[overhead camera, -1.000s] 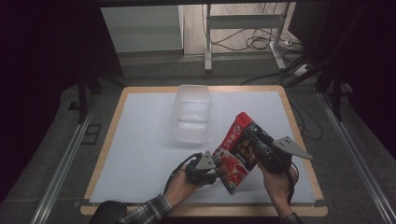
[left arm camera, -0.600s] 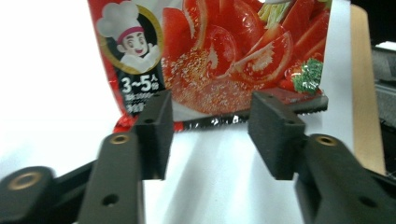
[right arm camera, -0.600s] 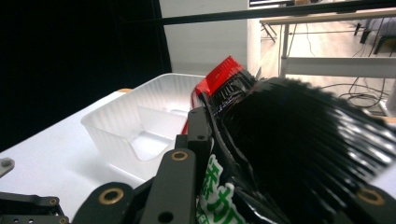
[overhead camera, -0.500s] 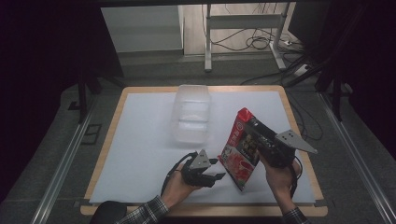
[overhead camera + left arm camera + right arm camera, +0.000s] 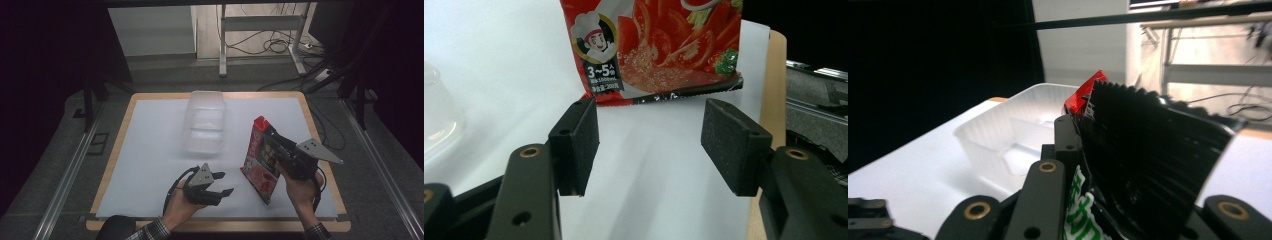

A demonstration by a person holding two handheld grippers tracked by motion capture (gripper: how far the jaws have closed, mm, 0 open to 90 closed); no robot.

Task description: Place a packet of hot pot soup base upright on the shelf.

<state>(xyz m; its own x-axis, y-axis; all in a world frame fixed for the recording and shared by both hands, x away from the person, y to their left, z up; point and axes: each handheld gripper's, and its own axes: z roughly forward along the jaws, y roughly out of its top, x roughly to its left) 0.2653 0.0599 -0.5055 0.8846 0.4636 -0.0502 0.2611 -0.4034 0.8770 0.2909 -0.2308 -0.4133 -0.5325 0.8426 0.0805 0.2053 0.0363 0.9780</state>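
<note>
On the wood-edged tabletop [image 5: 125, 130] lies a white sheet [image 5: 150, 150] that covers nearly all of it. A clear plastic tray [image 5: 205, 125] rests on the sheet toward the far side, near the middle. Nearer the person and to the right of the tray, a red printed foil pouch [image 5: 257, 160] stands on edge, its lower end close to the sheet, with the right gripper [image 5: 280, 152] behind and to the right of it. The left gripper [image 5: 220, 185] sits at the near edge, left of the pouch and apart from it, in front of the tray. Beyond the tabletop, cables [image 5: 270, 45] lie on the floor.
</note>
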